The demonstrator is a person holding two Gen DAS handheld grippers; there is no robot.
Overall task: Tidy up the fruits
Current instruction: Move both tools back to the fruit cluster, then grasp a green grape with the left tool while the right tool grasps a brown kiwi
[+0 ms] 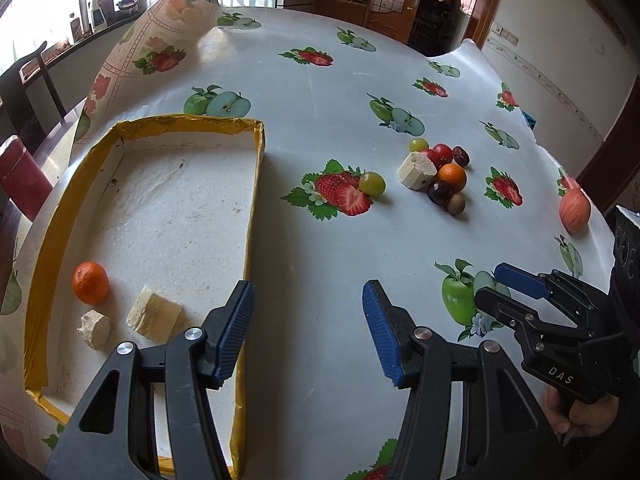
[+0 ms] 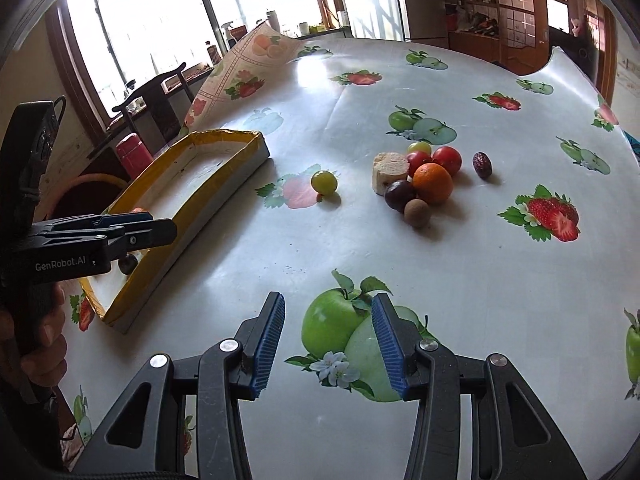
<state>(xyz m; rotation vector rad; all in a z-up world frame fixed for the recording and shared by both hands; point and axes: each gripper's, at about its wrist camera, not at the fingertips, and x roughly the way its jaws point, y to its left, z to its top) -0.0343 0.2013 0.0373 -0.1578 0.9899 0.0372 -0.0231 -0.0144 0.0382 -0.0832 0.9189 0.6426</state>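
A yellow-rimmed white tray (image 1: 252,184) (image 2: 224,172) lies at the left. In it are a small orange (image 1: 90,282) and two pale fruit chunks (image 1: 156,316); a dark grape (image 2: 128,264) shows in the right wrist view. A pile of fruit (image 1: 440,172) (image 2: 420,180) lies mid-table: an orange, red tomatoes, grapes, a pale chunk, a brown nut, a date. A single green grape (image 1: 372,183) (image 2: 323,182) lies apart. My left gripper (image 1: 308,332) (image 2: 160,222) is open and empty over the tray's right wall. My right gripper (image 2: 328,344) (image 1: 504,284) is open and empty above the tablecloth.
A pink apple (image 1: 575,211) lies at the table's right edge. The fruit-print tablecloth (image 1: 320,100) is folded up at the far left corner. A red cup (image 2: 134,154) and a dark chair (image 2: 156,100) stand beyond the table's left side.
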